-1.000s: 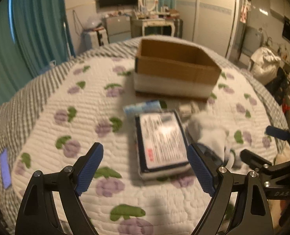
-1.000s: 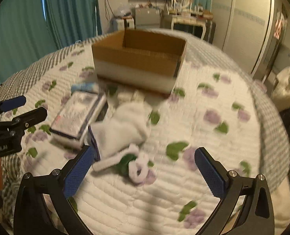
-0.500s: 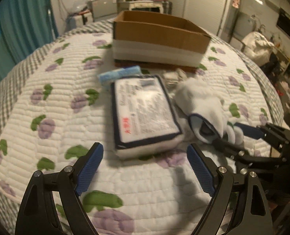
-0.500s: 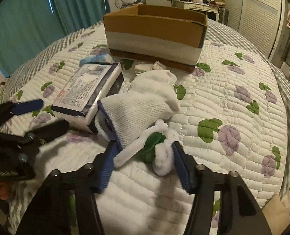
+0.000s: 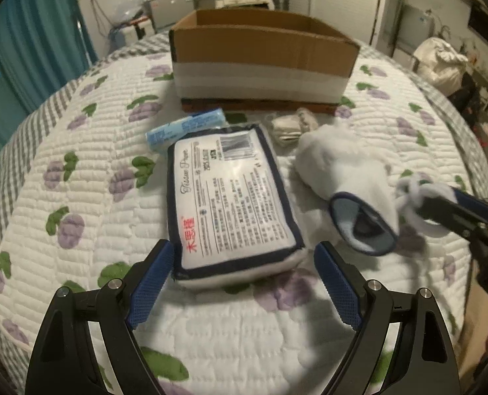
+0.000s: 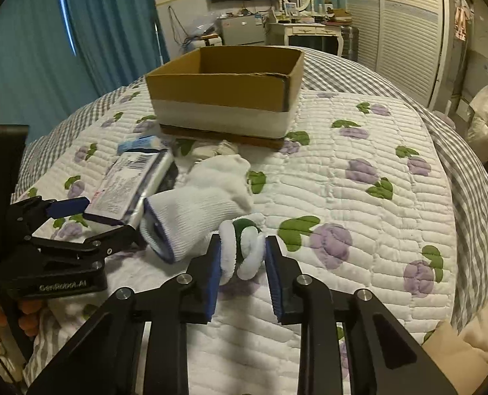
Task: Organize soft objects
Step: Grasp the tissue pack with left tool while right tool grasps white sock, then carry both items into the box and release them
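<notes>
Right gripper (image 6: 242, 271): closed on white-and-green fluffy loop (image 6: 242, 247), blue pads pressing it from both sides. Loop held just above quilt (image 6: 342, 197), near front edge of bed. In left wrist view, same loop (image 5: 415, 204) seen at right, clamped at tip of right gripper (image 5: 441, 209).

White sock (image 6: 198, 210): lying on quilt just left of and beyond right gripper, navy-trimmed cuff opening facing camera, toe pointing toward cardboard box (image 6: 224, 98). Touching fluffy loop or just beside it; cannot tell which. In left wrist view, sock (image 5: 342, 177) beyond and right of right fingertip (image 5: 338, 288).

Left gripper (image 5: 240, 284): open wide, nothing between pads. Tissue pack (image 5: 230, 204) flat on quilt, label up, near end lying right between the two fingertips but not touched. In right wrist view, left gripper (image 6: 89, 217) at left edge, one finger at each side of pack's near corner (image 6: 128, 184).

Behind tissue pack: small blue packet (image 5: 186, 126), slanted, touching pack's far corner. Beige rolled item (image 5: 291, 125) between pack and box. Box open-topped, white band round lower half, standing on quilt well beyond both grippers.
</notes>
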A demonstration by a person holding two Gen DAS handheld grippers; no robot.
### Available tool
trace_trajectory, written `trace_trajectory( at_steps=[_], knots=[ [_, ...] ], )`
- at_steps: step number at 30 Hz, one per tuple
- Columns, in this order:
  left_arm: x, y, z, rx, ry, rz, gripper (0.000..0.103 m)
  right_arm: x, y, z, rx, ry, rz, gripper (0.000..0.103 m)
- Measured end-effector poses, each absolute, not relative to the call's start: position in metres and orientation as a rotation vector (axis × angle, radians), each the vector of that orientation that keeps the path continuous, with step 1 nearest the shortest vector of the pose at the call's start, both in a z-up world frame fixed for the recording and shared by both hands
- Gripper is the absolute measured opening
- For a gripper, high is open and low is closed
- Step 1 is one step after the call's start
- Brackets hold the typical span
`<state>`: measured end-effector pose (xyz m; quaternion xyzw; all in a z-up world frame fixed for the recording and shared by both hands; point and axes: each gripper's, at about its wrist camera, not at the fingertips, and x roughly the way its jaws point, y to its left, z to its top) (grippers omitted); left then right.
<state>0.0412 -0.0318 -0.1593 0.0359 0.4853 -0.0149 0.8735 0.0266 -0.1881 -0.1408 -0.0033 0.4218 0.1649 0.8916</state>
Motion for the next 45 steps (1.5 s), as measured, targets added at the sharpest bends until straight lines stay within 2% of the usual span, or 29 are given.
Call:
trace_trajectory(
  at_steps=[6,8,19,32,45],
  knots=[
    [0.048,-0.026,-0.168,0.068,1.021,-0.039,0.085,0.032,-0.191,-0.146,-0.002,0.880,0.333,0.024],
    [0.047,-0.027,-0.167,0.075,1.012,-0.056,0.081,0.033,-0.191,-0.146,-0.005,0.881,0.332,0.023],
    [0.017,-0.021,-0.135,0.039,0.941,-0.108,0.073,0.015,-0.183,-0.114,-0.044,0.812,0.309,0.022],
    [-0.007,-0.016,-0.067,0.064,0.770,-0.130,0.072,-0.003,-0.172,-0.046,-0.068,0.671,0.311,0.022],
    [0.060,-0.017,-0.012,0.074,0.657,-0.146,0.072,0.058,-0.163,0.016,-0.053,0.547,0.307,0.022]
  ],
)
